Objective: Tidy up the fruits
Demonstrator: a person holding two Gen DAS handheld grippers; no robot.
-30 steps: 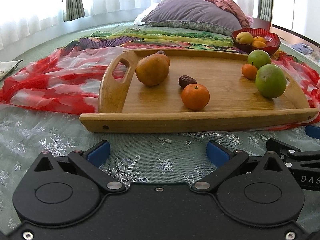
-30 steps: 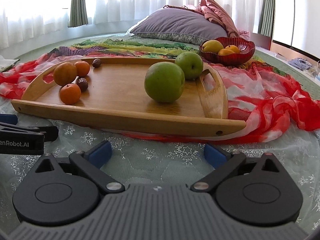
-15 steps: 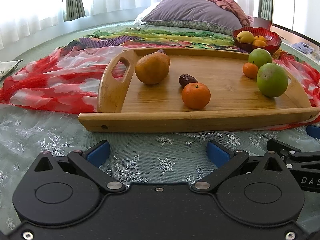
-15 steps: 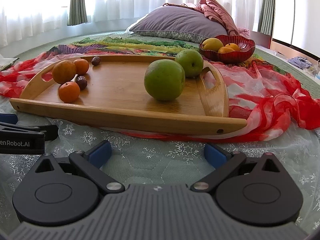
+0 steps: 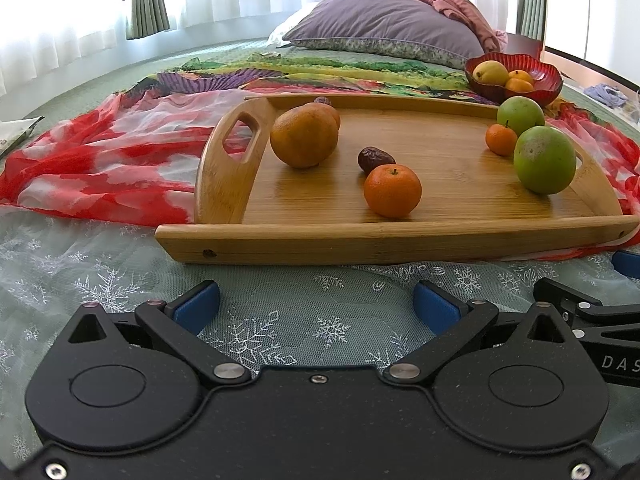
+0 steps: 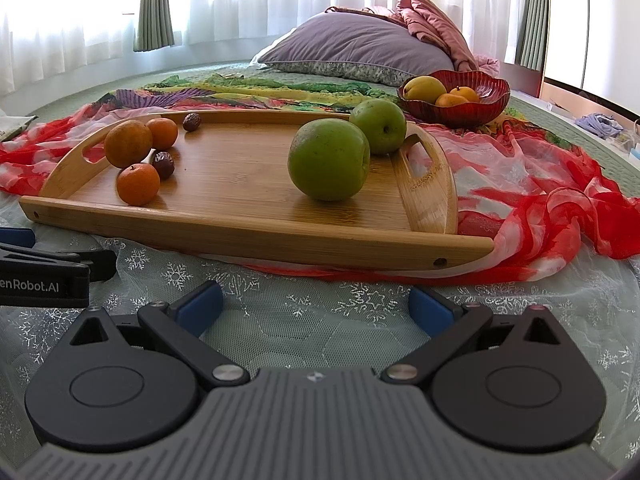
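A wooden tray (image 5: 360, 236) (image 6: 256, 232) lies on the bed ahead of both grippers. On it are a large orange (image 5: 304, 138) (image 6: 128, 144), a small orange (image 5: 393, 190) (image 6: 138, 184), a brown date (image 5: 374, 159) (image 6: 163, 164), two green apples (image 5: 545, 160) (image 6: 329, 159) (image 6: 378, 126) and more small fruit. A red bowl (image 5: 540, 84) (image 6: 480, 108) behind the tray holds a yellow pear and oranges. My left gripper (image 5: 316, 308) is open and empty before the tray's left part. My right gripper (image 6: 316, 306) is open and empty before its right part.
A red and white scarf (image 5: 100, 164) (image 6: 552, 208) lies under and around the tray. A purple pillow (image 5: 384, 32) (image 6: 360, 52) sits at the back. White snowflake lace (image 5: 120, 280) covers the bed under the grippers. Curtained windows are behind.
Both grippers have risen slightly, so the tray sits a little lower in view. Both stay open and no fruit has moved.
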